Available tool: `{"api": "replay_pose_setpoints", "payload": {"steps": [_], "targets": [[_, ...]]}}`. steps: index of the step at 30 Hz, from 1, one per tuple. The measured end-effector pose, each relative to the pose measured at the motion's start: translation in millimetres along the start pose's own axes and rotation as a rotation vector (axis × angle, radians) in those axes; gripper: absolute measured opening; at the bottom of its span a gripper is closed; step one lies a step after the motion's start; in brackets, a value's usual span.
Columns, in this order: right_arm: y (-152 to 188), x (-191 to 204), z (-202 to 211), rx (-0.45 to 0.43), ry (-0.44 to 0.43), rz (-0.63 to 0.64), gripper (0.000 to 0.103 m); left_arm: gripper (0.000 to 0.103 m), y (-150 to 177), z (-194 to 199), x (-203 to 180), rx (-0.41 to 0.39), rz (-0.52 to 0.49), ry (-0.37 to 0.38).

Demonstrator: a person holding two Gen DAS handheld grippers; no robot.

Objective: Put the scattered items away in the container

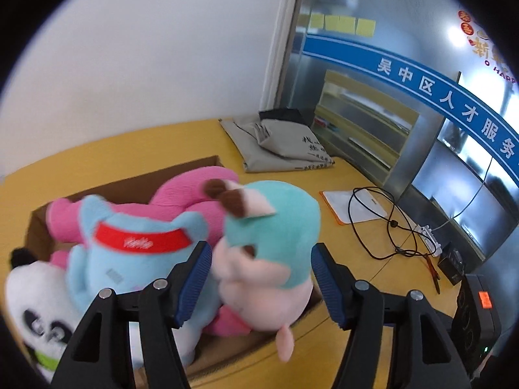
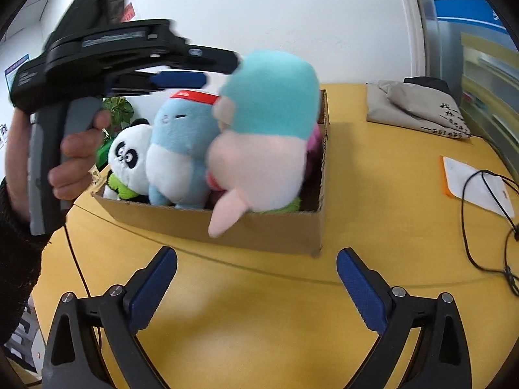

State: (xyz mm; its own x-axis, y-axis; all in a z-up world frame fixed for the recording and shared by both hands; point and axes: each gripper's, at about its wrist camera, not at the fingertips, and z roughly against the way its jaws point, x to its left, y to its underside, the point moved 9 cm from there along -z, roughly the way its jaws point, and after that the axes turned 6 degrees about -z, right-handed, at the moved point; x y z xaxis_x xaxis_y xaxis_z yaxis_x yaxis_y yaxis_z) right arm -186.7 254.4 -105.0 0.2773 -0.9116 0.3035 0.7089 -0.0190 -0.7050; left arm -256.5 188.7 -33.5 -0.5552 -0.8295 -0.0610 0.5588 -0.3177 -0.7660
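Plush toys fill the cardboard box (image 2: 279, 230), which sits on the yellow table (image 2: 259, 308): a panda (image 2: 129, 159) at the left end, a light blue plush with a red headband (image 2: 178, 149) beside it, a big pink plush (image 1: 181, 194) behind, and a teal-and-pink plush (image 2: 266, 136) blurred at the box's near right part, one pale limb hanging over the front wall. In the left wrist view the left gripper (image 1: 259, 278) is parted, its blue pads either side of the teal-and-pink plush; the left pad lies close against or touching the toy's pale body, while a gap shows between the toy and the right pad, so it is not clamped. The right gripper (image 2: 256, 288) stands spread wide above bare table in front of the box, with nothing between its fingers (image 2: 152, 291) and nothing touched. The right wrist view alone shows the left gripper from the side, reaching over the box above the toys, with the person's hand (image 2: 78, 159) and dark sleeve around its grey handle; it also shows the box's front wall, a green plush scrap under the teal toy, and a leafy plant (image 2: 120, 110) behind the panda. The left wrist view alone shows the pink plush sprawled along the box's far side, a power strip (image 1: 428, 236) by the glass wall, and a black device with an orange sticker (image 1: 476, 317) at the right edge. Both views show folded grey bags (image 1: 282, 142), an orange-edged pad (image 1: 353, 207) and a black cable (image 1: 382, 223).
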Motion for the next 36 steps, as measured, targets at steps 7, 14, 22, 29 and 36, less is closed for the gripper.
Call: {"api": "replay_pose_setpoints", "payload": {"steps": [7, 14, 22, 29, 36], "targets": [[15.7, 36.1, 27.6, -0.032, -0.022, -0.002, 0.102, 0.068, 63.1, 103.6, 26.2, -0.047, 0.044, -0.135], [25.7, 88.6, 50.0, -0.063, 0.018, 0.019, 0.103, 0.068, 136.2, 167.6, 45.9, -0.049, 0.141, -0.278], [31.1, 116.2, 74.6, -0.150, 0.193, 0.043, 0.103, 0.069, 181.3, 200.9, 40.1, -0.078, 0.195, -0.334], [35.6, 129.2, 85.3, -0.153, 0.251, 0.061, 0.103, 0.069, 183.5, 211.8, 31.9, -0.114, 0.193, -0.323], [36.4, 139.7, 90.4, -0.163, 0.262, 0.088, 0.103, 0.069, 183.6, 214.0, 31.1, -0.121, 0.196, -0.323]]}}
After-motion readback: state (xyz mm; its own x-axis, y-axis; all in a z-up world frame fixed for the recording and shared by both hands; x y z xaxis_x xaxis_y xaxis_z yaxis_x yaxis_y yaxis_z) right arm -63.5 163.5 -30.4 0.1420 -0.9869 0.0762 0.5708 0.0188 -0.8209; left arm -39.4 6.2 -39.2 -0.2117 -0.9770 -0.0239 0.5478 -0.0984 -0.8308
